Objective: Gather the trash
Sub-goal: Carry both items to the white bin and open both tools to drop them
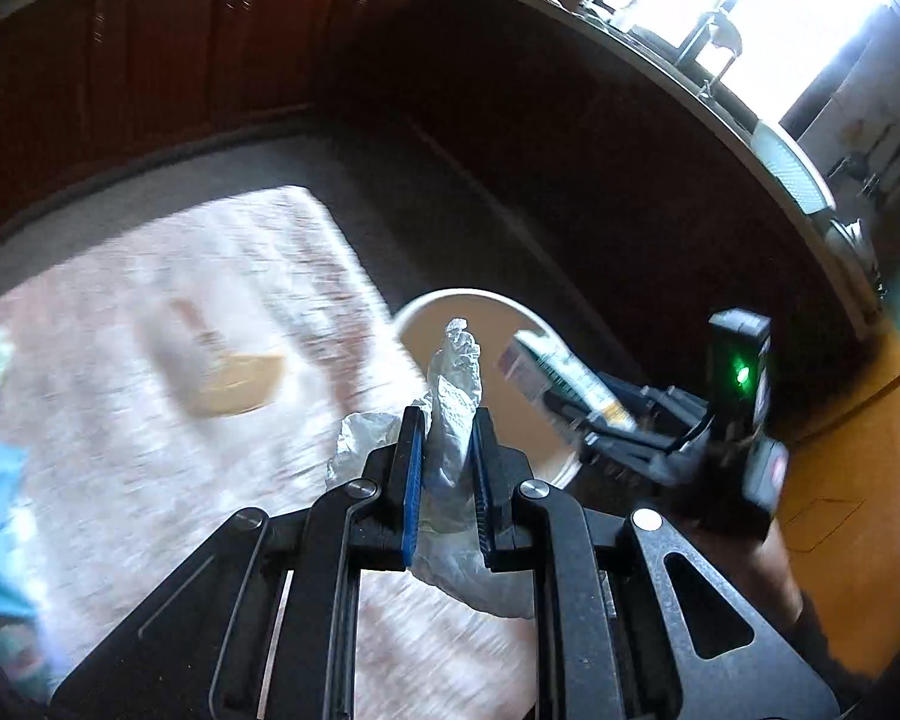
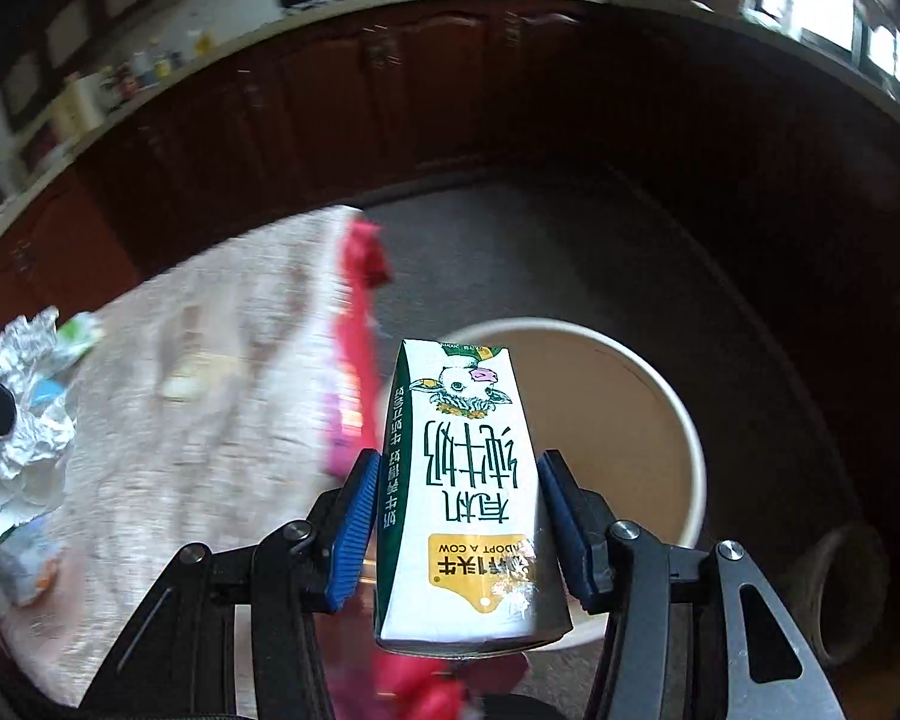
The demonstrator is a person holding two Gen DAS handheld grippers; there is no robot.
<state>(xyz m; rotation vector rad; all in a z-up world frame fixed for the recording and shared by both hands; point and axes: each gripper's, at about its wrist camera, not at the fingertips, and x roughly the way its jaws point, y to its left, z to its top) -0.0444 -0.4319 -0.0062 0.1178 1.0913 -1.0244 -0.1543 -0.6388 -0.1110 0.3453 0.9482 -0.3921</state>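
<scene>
Left wrist view, jaws: you are holding the left gripper [image 1: 447, 420] clamped tight on a crumpled white wrapper [image 1: 453, 420], which is sticking out past the fingertips.
Left wrist view, target: the wrapper tip is hanging over the near rim of the round bin [image 1: 450, 300], which is standing on the grey floor [image 1: 390, 192] just beside the pale patterned cloth [image 1: 210, 300].
Left wrist view, other hand: your right gripper [image 1: 564, 396] is coming in from the right, carrying the milk carton [image 1: 561, 375] over the same bin.
Right wrist view, jaws: you are gripping the carton [image 2: 462, 480] between the blue pads [image 2: 354, 528], the jaws standing partly apart at the carton's width.
Right wrist view, target: the carton is pointing toward the bin's open mouth [image 2: 630, 420]; the inside, as far as visible, is looking bare.
Progress: two pieces are in hand and near the bin; neither is dropped yet, in my judgement.
Remaining: crumpled foil [image 2: 24, 420], a red-pink item [image 2: 360, 324] at the cloth's edge and small blurred scraps are lying on the cloth awaiting collection.
View difference: only the right view is showing the foil and the red item; only the left view is showing both grippers together and a tan, blurred object [image 1: 240, 378] on the cloth.
</scene>
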